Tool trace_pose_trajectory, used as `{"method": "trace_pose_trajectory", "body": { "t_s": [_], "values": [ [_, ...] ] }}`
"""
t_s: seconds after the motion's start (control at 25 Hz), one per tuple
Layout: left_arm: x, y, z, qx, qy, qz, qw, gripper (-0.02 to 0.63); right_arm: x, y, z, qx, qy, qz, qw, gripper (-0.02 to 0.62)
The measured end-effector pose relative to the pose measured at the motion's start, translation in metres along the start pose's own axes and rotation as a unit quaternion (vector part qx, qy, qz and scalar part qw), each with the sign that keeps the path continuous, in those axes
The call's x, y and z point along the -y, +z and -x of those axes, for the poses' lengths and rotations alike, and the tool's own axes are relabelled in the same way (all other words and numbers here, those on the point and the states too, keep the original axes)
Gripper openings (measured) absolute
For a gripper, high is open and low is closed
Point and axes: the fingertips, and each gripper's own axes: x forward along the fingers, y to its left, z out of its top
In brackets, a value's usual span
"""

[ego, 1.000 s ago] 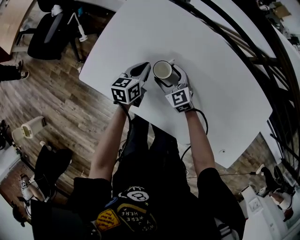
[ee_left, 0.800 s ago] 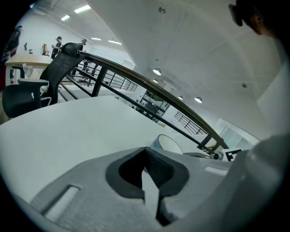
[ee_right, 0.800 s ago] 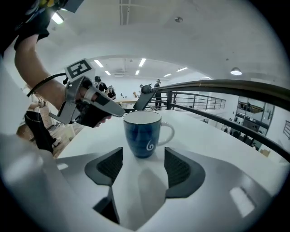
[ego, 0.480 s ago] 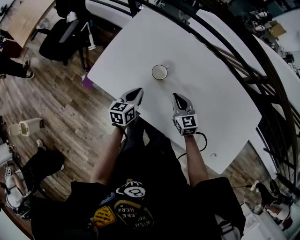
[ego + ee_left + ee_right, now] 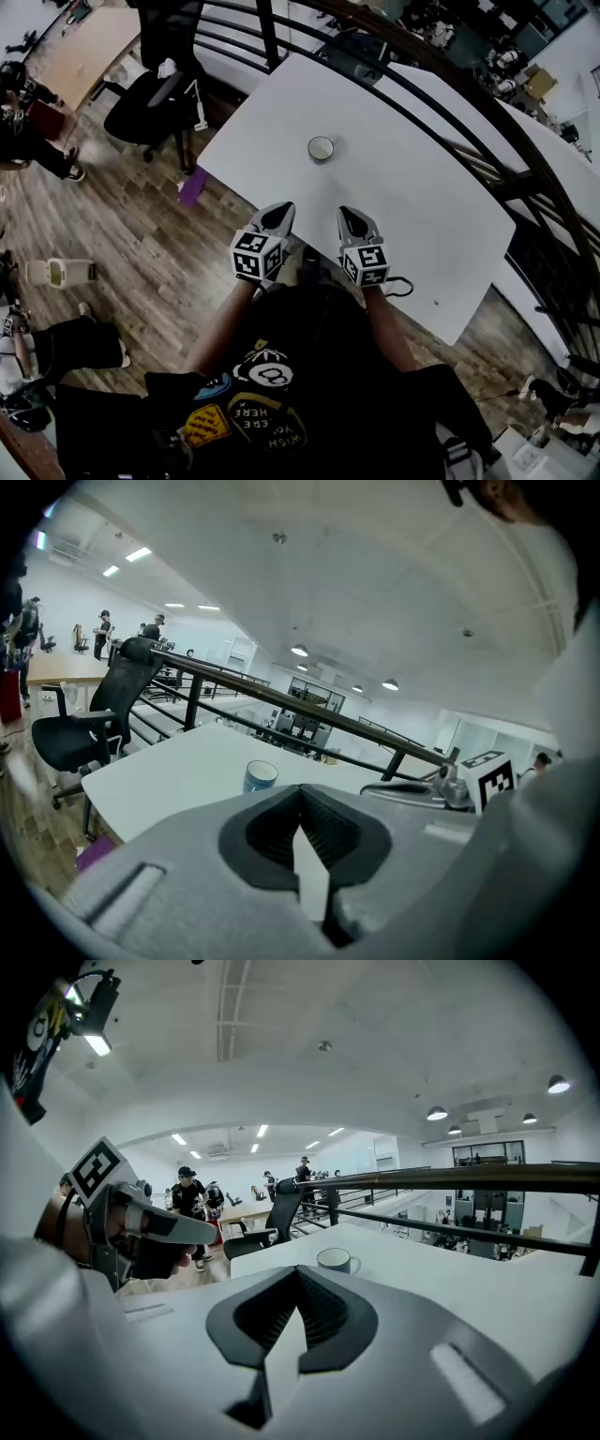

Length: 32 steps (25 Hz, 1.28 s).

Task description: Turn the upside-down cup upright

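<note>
A white cup [image 5: 321,148] stands upright, mouth up, on the white table [image 5: 412,197], alone near its far side. The cup [image 5: 260,776] shows small ahead in the left gripper view, and the cup [image 5: 336,1260] with its handle to the right in the right gripper view. My left gripper [image 5: 278,216] and right gripper [image 5: 349,219] are both shut and hold nothing. They hover side by side at the table's near edge, well short of the cup, close to the person's body. In the left gripper view the right gripper [image 5: 412,792] shows at the right.
A black railing [image 5: 450,94] runs along the table's far side. A black office chair [image 5: 150,108] stands at the left on the wooden floor [image 5: 141,253], with a purple object [image 5: 191,187] by the table's left corner. People stand far off by another table.
My right gripper has let go of the cup and shut. Both grippers have pulled back from the cup to the table's near edge. The cup stays upright where it stood.
</note>
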Motion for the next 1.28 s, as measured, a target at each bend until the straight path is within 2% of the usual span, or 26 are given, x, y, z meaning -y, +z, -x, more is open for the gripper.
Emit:
{"method": "trace_pose_trajectory", "body": {
  "t_s": [0.12,0.32,0.44,0.6,0.96,1.08,1.2,1.28],
  "values": [
    [0.022,0.007,0.022,0.018,-0.007,0.004,0.9998,0.005,-0.027,0.007,0.024,-0.001,-0.004,-0.008,1.000,0.002],
    [0.071,-0.006,0.067,0.019,-0.016,-0.050,0.9985,0.005,-0.079,0.008,0.068,-0.002,-0.008,-0.035,0.999,0.002],
    [0.089,-0.023,0.098,0.019,-0.021,-0.040,0.9988,0.005,-0.114,0.004,0.091,-0.001,-0.003,-0.029,1.000,0.002],
    [0.099,-0.036,0.123,0.021,-0.019,-0.037,0.9989,0.005,-0.137,-0.003,0.114,0.006,0.001,-0.025,1.000,0.001],
    [0.130,-0.011,0.132,0.056,-0.014,-0.028,0.9979,0.005,-0.132,0.018,0.145,0.021,0.000,0.001,1.000,0.000],
    [0.151,-0.002,0.127,0.072,-0.029,-0.053,0.9956,0.005,-0.120,0.021,0.154,0.027,-0.004,-0.002,1.000,0.000],
    [0.157,-0.002,0.122,0.076,-0.011,-0.082,0.9937,0.005,-0.111,0.020,0.160,0.028,-0.013,-0.007,1.000,0.000],
    [0.158,-0.009,0.118,0.065,-0.004,-0.080,0.9946,0.005,-0.107,0.018,0.165,0.026,-0.020,-0.003,0.999,0.000]
  ]
}}
